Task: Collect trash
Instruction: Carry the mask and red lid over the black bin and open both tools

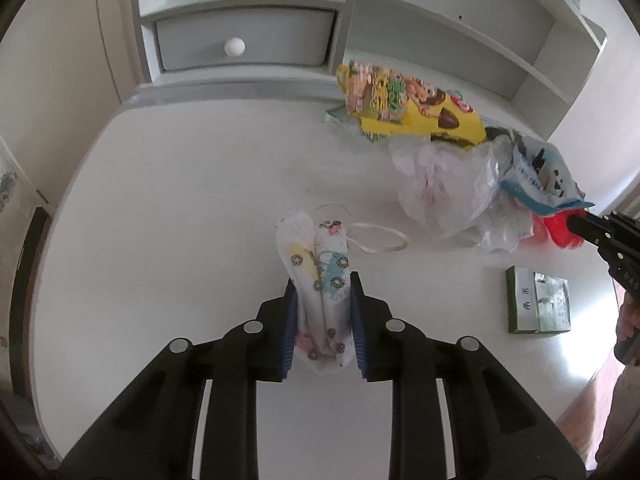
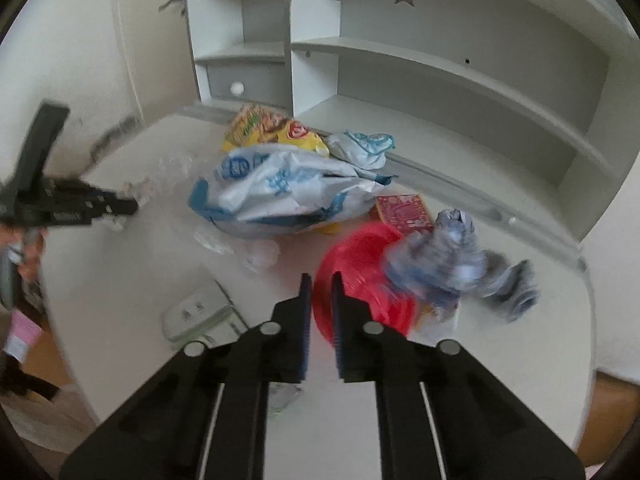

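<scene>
White surface with rounded corners is carrying the litter; a pale shelf unit with a knobbed drawer is standing along its far edge.

Left gripper is pinching a folded child's face mask, white with little printed cars, at the near middle of the surface. Fingers are clamped on the mask's near half; its far half and ear loops are lying flat beyond the tips.

Right gripper is working at the right of the pile. Fingers are nearly together, with the rim of a red plastic bowl between them; motion blur is leaving it unclear whether the rim is truly caught.

Rest of the trash is sitting far and right: a yellow snack bag, a clear plastic bag, a blue-and-white wrapper, a crumpled blue-grey cloth, and a small red card. A green box is lying apart at the near right.

Judgement on doing this step well:
- Lifting the mask straight up, slowly, so the loose loops are trailing clear without snagging.
- Checking the bowl grip before raising; a thin slick rim is likely to slip or swing.
- Keeping the bowl level, since the cloth is resting just beside it and may be dragging along.
- Keeping the two hands well apart while carrying.
</scene>
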A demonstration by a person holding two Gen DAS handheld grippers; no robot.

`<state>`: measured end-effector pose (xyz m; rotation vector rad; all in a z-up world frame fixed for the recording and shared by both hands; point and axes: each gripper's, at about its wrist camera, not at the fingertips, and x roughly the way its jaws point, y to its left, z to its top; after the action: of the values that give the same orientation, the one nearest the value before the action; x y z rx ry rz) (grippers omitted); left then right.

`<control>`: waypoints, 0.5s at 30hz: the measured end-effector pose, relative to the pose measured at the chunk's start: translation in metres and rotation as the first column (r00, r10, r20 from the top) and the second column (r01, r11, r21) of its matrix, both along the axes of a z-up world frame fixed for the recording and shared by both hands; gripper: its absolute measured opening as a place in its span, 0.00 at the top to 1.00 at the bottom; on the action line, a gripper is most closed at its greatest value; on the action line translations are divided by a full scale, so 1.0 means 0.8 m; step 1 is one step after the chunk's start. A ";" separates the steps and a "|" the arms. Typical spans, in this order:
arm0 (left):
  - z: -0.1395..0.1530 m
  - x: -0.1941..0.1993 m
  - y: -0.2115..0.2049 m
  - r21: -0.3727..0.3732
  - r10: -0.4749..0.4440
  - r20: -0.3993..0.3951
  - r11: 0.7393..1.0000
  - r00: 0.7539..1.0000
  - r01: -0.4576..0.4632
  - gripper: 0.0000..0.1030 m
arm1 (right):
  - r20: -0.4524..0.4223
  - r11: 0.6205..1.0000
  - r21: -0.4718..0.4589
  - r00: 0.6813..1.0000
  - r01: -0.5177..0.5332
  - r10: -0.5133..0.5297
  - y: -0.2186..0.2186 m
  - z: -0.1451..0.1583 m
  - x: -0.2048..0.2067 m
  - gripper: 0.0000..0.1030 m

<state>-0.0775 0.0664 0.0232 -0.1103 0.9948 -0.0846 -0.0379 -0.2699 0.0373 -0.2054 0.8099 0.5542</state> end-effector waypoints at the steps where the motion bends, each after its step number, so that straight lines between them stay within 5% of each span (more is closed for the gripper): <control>1: 0.004 -0.003 0.001 0.001 0.005 0.010 1.000 1.000 -0.005 0.78 | -0.009 0.999 0.037 1.000 0.007 -0.006 -0.004 0.004 0.000 0.91; 4: 0.022 -0.011 0.011 -0.004 0.032 0.051 0.999 0.998 -0.032 0.78 | -0.051 0.979 0.202 0.999 0.023 -0.013 -0.025 0.022 0.002 0.91; 9: 0.053 -0.023 0.023 -0.012 0.054 0.116 0.999 0.992 -0.053 0.78 | -0.086 0.894 0.447 0.996 0.030 0.010 -0.053 0.054 0.002 0.92; 15: 0.078 -0.043 0.028 -0.003 0.069 0.167 0.998 0.984 -0.069 0.79 | -0.170 0.871 0.488 0.985 0.057 0.031 -0.041 0.030 0.002 0.92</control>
<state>-0.1115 0.0884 0.0855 -0.1327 0.8231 -0.0281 -0.0364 -0.3025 0.0616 0.3250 0.8105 0.7556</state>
